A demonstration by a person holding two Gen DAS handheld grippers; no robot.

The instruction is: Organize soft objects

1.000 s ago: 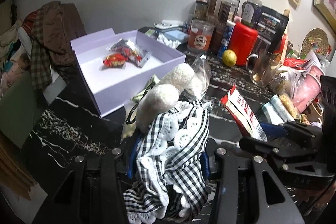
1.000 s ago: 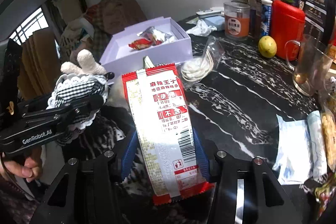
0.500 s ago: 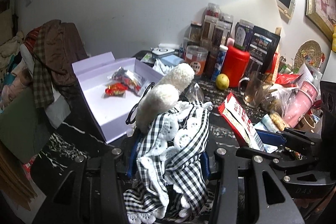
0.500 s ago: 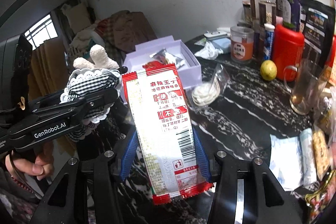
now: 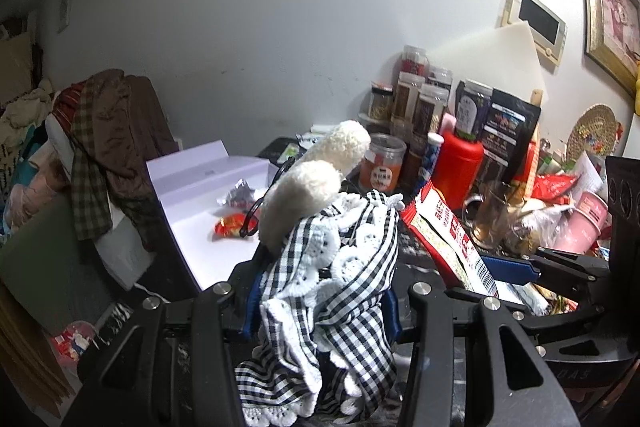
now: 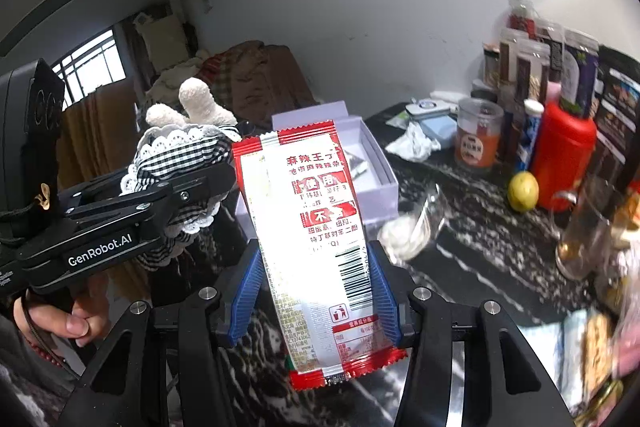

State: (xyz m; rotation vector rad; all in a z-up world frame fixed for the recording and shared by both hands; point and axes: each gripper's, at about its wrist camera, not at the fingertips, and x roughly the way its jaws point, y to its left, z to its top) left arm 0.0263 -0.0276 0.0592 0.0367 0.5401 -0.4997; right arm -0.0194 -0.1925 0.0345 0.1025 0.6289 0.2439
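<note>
My left gripper (image 5: 320, 303) is shut on a plush toy (image 5: 332, 267) in a black-and-white checked dress with lace trim; its cream limbs stick up beyond the fingers. My right gripper (image 6: 316, 291) is shut on a red-and-white snack packet (image 6: 316, 227), which stands upright between the blue pads. Both are held in the air, side by side, above the black marble table (image 6: 480, 259). Beyond them an open lilac box (image 5: 188, 179) holds a few small snack wrappers (image 5: 230, 227). A person's hand (image 6: 68, 319) grips the left gripper's handle.
Jars, a red canister (image 6: 560, 155), a lemon (image 6: 523, 185) and a glass mug (image 6: 584, 227) crowd the table's back right. A clear plastic bag (image 6: 412, 231) lies beside the box. Clothes are heaped on a chair (image 5: 108, 131) at the left.
Both grippers have risen with the toy and the packet still held. The box and the table now sit lower and farther off in both views.
</note>
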